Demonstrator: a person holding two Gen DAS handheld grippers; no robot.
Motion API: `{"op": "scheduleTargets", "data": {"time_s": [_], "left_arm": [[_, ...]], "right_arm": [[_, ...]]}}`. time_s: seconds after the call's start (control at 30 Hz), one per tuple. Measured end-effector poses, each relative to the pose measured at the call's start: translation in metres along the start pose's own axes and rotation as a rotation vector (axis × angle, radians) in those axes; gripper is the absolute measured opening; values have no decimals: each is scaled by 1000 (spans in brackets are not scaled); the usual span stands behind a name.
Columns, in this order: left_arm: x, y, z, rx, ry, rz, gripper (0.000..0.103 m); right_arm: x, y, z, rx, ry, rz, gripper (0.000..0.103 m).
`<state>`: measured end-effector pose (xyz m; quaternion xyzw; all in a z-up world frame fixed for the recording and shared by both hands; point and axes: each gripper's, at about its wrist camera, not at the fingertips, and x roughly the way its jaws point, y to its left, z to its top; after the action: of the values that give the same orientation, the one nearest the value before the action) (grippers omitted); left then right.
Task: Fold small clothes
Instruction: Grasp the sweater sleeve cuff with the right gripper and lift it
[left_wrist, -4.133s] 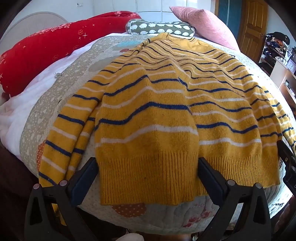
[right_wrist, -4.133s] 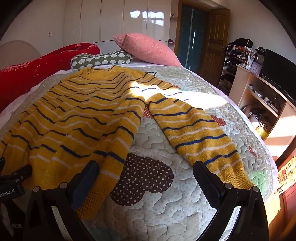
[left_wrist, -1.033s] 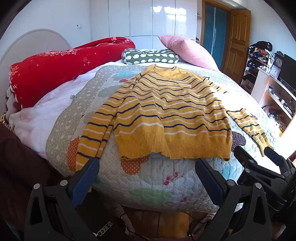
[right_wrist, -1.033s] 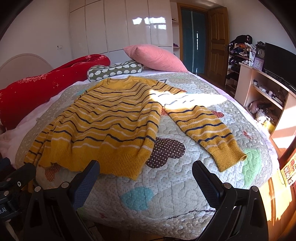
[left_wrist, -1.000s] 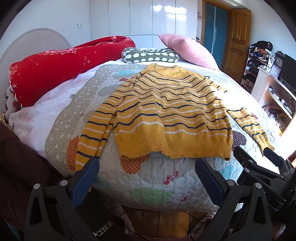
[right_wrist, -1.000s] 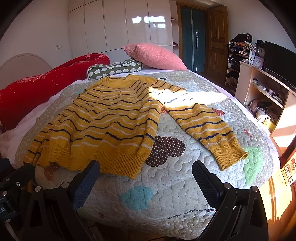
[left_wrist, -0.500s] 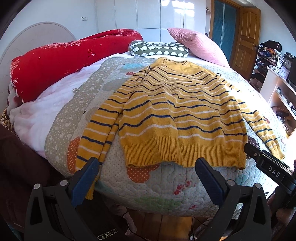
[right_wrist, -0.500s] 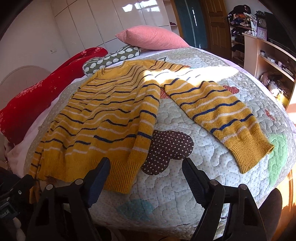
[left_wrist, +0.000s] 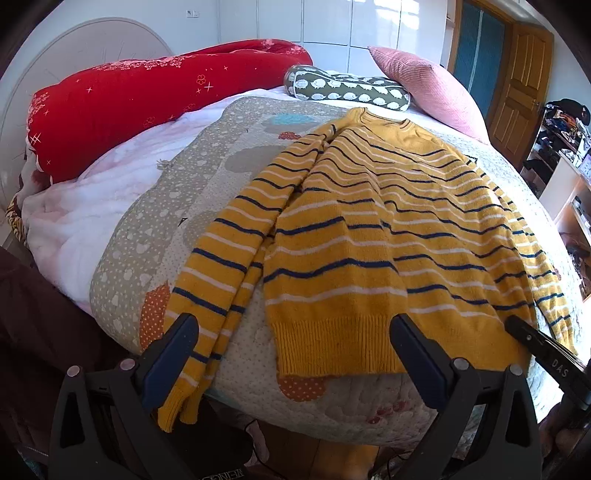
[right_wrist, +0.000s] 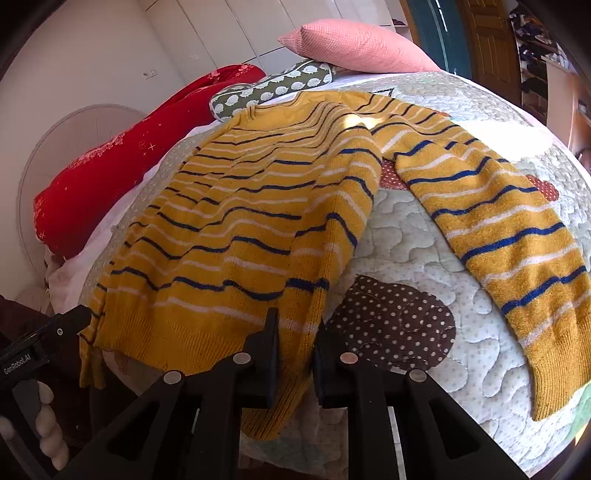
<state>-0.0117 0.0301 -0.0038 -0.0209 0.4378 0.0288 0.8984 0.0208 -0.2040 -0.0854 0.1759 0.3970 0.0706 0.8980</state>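
A yellow sweater with navy and white stripes lies flat on the bed, hem toward me and both sleeves spread. My left gripper is open at the bed's near edge, its fingers straddling the left part of the hem without touching it. My right gripper is closing its jaws on the hem's right corner of the sweater; the knit sits pinched between the pads. The right sleeve lies loose on the quilt. The left sleeve cuff hangs over the bed edge.
The patchwork quilt covers the bed. At the head are a red duvet, a green bolster and a pink pillow. A wooden door and shelves stand on the right.
Both grippers have come in closer to the sweater's hem. The right gripper's jaws went from wide apart to pinched on the hem's right corner. The left jaws stayed wide.
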Motion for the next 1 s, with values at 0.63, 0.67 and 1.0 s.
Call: {"op": "scheduleTargets", "data": {"time_s": [0.63, 0.67, 1.0], "left_arm": [[22, -29, 13, -3, 55, 1, 103], [24, -30, 13, -3, 58, -5, 103], [18, -54, 9, 72, 49, -33, 103]], "right_arm": [[-87, -107, 11, 205, -95, -13, 35], [-93, -117, 15, 211, -118, -80, 40], [-56, -157, 30, 193, -36, -284, 47]]}}
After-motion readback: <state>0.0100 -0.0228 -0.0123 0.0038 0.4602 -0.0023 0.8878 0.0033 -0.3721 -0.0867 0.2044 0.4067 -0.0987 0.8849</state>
